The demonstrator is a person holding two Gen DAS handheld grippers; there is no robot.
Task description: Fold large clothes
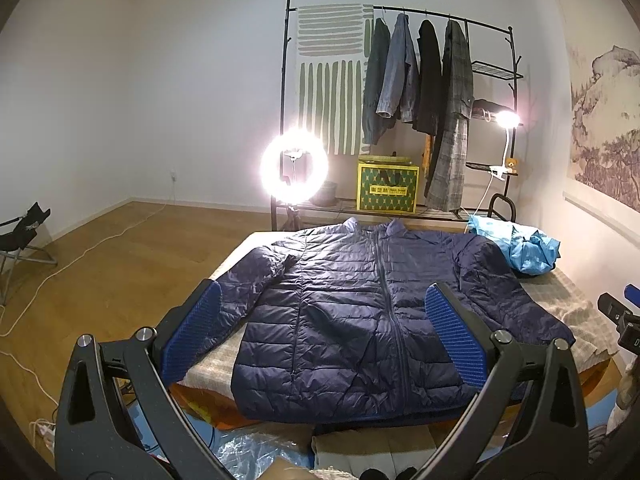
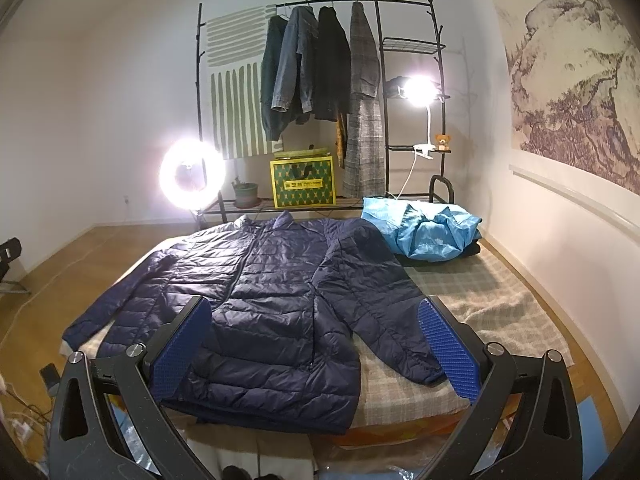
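A navy quilted puffer jacket (image 1: 344,312) lies flat, zipped, front up, on a low bed with a checked cover (image 1: 576,304); both sleeves are spread out to the sides. It also shows in the right wrist view (image 2: 264,304). My left gripper (image 1: 320,328) is open and empty, held above the jacket's lower half. My right gripper (image 2: 316,344) is open and empty, above the jacket's hem and right sleeve cuff (image 2: 424,368). The right gripper's body shows at the right edge of the left wrist view (image 1: 624,320).
A crumpled light blue garment (image 2: 424,232) lies at the bed's far right corner. Behind stand a clothes rack (image 2: 320,80) with hanging coats, a ring light (image 2: 190,176), a clip lamp (image 2: 418,90) and a yellow box (image 2: 304,182). Wooden floor lies left; bags lie below the bed's front edge.
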